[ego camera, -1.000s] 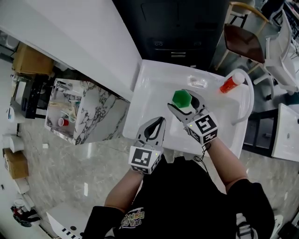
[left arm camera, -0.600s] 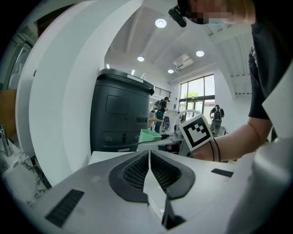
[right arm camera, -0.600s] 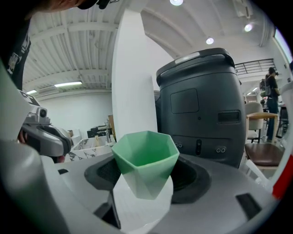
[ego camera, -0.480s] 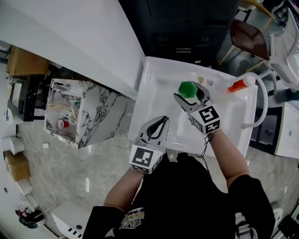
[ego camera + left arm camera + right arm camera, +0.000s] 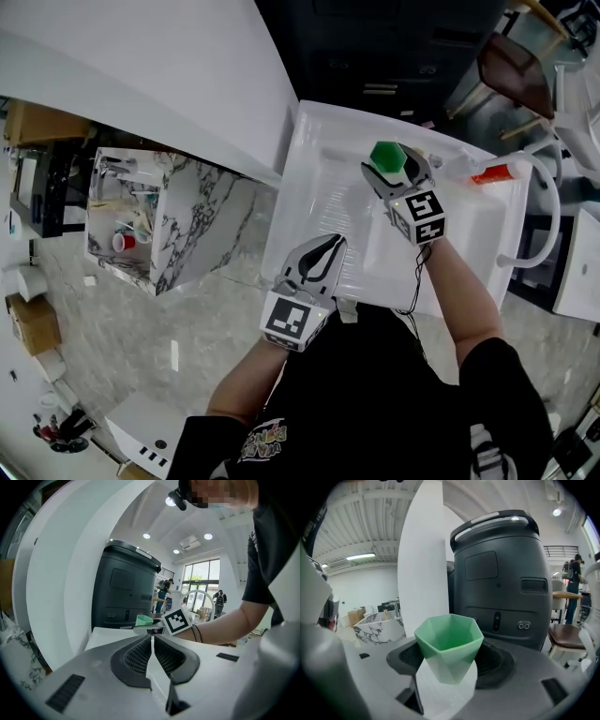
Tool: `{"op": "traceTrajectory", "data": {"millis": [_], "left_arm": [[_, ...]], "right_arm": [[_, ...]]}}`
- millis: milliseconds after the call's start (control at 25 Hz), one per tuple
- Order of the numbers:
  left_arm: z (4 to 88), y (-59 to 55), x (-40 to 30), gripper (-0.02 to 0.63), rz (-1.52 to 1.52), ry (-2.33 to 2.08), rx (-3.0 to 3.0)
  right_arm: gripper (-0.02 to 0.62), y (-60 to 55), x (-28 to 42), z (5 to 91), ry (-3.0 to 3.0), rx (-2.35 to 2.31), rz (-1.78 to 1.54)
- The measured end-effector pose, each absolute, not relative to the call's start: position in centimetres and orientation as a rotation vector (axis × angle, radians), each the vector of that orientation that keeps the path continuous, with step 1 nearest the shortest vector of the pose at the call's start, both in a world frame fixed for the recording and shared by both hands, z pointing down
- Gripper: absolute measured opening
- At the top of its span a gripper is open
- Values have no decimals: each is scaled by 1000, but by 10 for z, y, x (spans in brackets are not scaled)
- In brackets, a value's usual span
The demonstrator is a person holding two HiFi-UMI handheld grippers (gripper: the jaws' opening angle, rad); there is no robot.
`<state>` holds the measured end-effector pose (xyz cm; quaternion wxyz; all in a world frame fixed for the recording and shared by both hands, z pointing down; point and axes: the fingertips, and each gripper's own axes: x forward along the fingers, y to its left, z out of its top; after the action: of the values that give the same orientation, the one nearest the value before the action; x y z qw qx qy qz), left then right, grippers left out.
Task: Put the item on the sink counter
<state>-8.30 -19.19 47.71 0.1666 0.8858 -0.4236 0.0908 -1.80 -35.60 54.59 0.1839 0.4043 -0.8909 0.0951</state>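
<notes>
1. Since a second ago, the right tool [image 5: 394, 171] has carried the green cup [image 5: 387, 155] farther across the white sink [image 5: 314, 187], toward its back edge.
2. Its jaws grasp the cup upright.
3. The left tool [image 5: 328, 246] is clenched and empty, at the sink's near rim.

surface: white sink counter [image 5: 314, 183] | on it: orange bottle [image 5: 491, 174], toward its far right

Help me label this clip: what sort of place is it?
Probably a large indoor hall or showroom, not a home bathroom: a white sink with a curved tap stands near a marble-patterned unit, a big dark machine behind it, tall windows beyond.
</notes>
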Motion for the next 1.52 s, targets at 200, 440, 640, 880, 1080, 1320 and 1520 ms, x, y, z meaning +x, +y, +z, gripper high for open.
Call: {"op": "traceTrajectory", "data": {"millis": [200,440,640,880,1080,1320,1520], "left_arm": [[480,-191,-85,21,264,-1181,2509],[484,-191,-93,21,269,-1178,2493],[486,-193,-103,21,272,-1202,2467],[492,-196,-111,21,283,-1222,2430],[495,-199,-111,21,288,-1220,2421],[496,-200,-108,21,289,-1217,2419],[494,-198,-106,21,281,-1223,2413]], "right_arm": [[364,-373,-16,567,-2468,1152,247],[364,-391,-14,593,-2422,1163,224],[364,-405,-12,608,-2398,1176,219],[364,-418,-11,620,-2388,1188,237],[364,-423,-13,622,-2405,1191,237],[370,-425,-13,622,-2412,1205,228],[393,-422,-15,621,-2431,1189,259]]}}
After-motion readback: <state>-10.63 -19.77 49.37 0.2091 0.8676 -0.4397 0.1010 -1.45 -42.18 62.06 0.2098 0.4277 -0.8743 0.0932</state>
